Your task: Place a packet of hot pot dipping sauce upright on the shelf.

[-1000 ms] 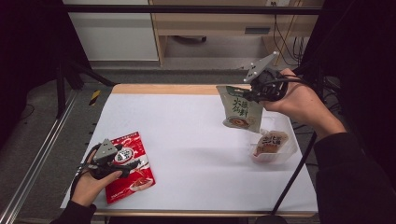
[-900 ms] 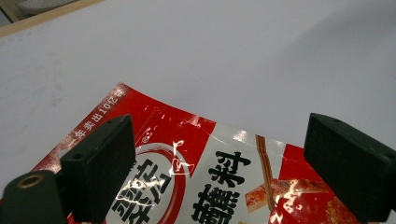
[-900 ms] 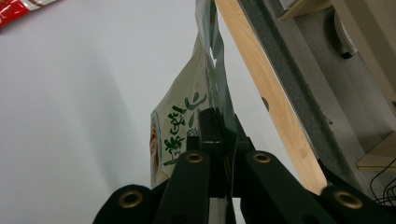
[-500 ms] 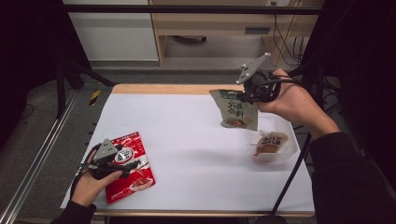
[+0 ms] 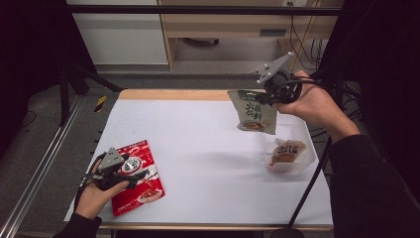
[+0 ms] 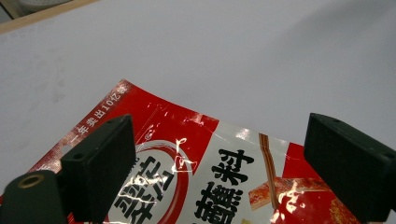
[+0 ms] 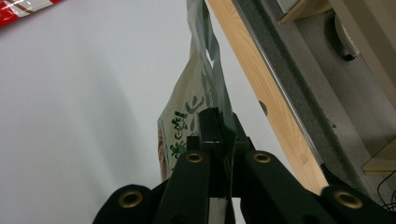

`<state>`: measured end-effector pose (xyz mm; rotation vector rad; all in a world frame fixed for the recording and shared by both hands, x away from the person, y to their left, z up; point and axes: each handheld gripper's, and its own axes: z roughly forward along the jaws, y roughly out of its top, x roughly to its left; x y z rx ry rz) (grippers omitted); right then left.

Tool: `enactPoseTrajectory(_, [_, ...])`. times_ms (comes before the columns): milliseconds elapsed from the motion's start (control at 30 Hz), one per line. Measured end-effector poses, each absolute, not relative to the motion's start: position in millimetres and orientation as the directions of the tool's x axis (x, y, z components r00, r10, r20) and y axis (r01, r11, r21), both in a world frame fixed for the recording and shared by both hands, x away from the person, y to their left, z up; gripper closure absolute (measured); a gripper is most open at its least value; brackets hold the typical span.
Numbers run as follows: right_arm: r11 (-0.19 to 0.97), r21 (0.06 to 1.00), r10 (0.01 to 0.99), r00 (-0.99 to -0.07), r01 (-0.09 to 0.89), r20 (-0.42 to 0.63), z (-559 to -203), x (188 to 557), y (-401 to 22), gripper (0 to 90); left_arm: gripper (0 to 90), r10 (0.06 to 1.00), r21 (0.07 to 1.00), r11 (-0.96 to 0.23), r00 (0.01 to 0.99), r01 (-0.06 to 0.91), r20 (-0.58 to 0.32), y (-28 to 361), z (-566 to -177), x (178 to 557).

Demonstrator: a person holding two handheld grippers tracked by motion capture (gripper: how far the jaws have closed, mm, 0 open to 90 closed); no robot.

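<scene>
A green-and-white pouch (image 5: 255,113) hangs in the air above the table's far right, with my right gripper (image 5: 267,95) shut on its top edge. In the right gripper view the black jaws (image 7: 222,126) pinch the pouch (image 7: 187,116), which dangles ahead of them. A red pouch (image 5: 138,184) lies flat near the front left corner. My left gripper (image 5: 138,172) hovers over it, held in a hand. In the left gripper view that gripper (image 6: 224,140) stands wide open, with the red pouch (image 6: 210,182) below and between the jaws, untouched by them.
A clear plastic tray (image 5: 306,159) sits at the right edge and holds a brownish pouch (image 5: 286,151). A white sheet (image 5: 208,148) covers the table; its wooden far edge (image 5: 173,94) borders a drop to the floor. A dark pole (image 5: 309,193) slants in front of the tray.
The right hand shifted slightly left and back, and the hanging green pouch swung with it. The left hand and the red pouch stayed still.
</scene>
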<state>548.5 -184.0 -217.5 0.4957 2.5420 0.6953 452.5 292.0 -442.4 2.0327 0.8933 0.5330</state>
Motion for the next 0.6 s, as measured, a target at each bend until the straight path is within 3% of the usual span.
enactPoseTrajectory(600, [0.774, 0.568, 0.511, -0.806, 0.280, -0.298, -238.6, 553.1, -233.7, 90.0, 9.1, 0.758, 0.823, -0.393, 0.652, 0.411, 0.036, 292.7, -442.8, 452.2])
